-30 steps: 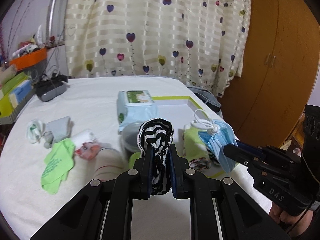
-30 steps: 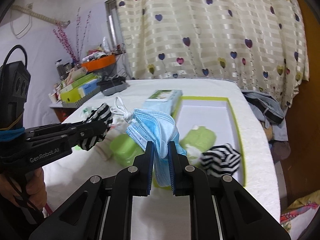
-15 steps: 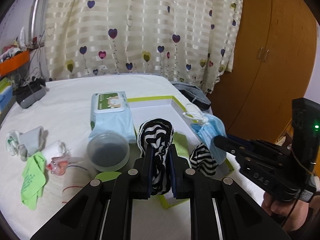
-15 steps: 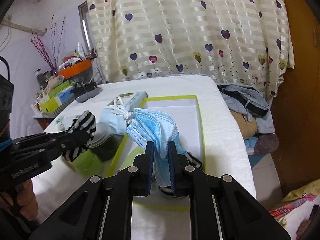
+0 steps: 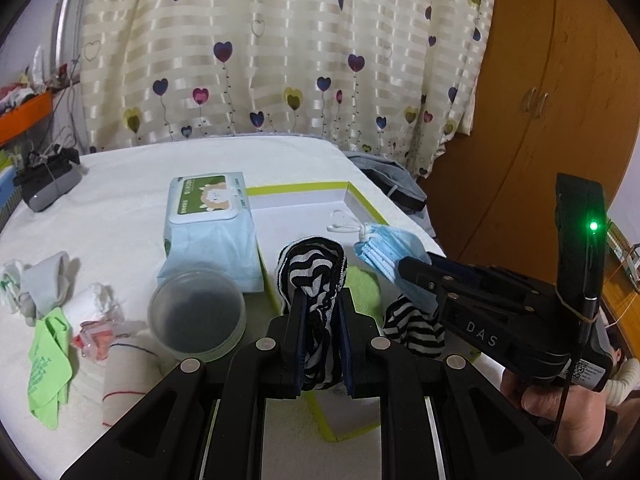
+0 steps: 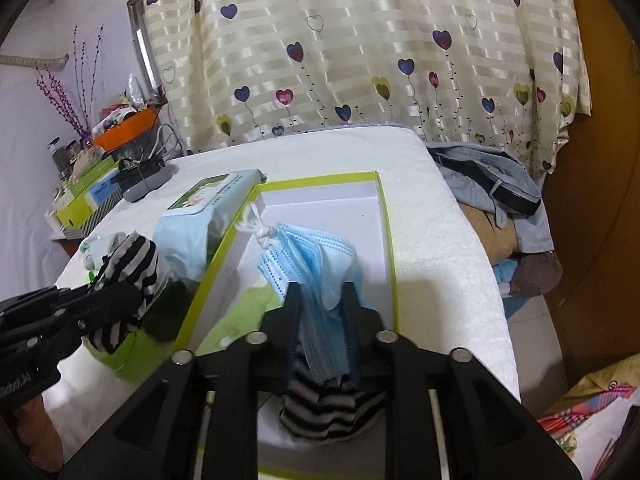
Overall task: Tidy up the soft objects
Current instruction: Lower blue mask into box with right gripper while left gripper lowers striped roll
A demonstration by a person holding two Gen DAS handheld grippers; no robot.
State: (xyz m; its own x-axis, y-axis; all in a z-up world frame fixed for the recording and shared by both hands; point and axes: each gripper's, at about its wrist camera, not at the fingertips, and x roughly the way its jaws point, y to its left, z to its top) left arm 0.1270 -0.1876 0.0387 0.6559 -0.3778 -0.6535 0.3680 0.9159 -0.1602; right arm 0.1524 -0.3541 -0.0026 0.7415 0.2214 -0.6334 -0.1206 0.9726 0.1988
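- The white shallow cardboard box with a lime-green rim (image 6: pixel 386 216) is the landmark; it lies on the white towelling-covered table (image 5: pixel 120 216).
- The right gripper (image 6: pixel 320 296) hangs over the box's near end, its jaws opening around a bundle of pale blue pleated face masks (image 6: pixel 316 256). The pads look clear of it.
- The masks are light and limp, so they should drop and slump. Best gripped mid-stack, not by the knotted white ear loops (image 6: pixel 258 226).
- The left gripper (image 5: pixel 319 312), just left of the box, is clenched on a rolled black-and-white striped sock (image 5: pixel 314 272). It is soft and squashy; pinch its bulk.
- A second striped sock (image 6: pixel 332 404) already lies inside the box.
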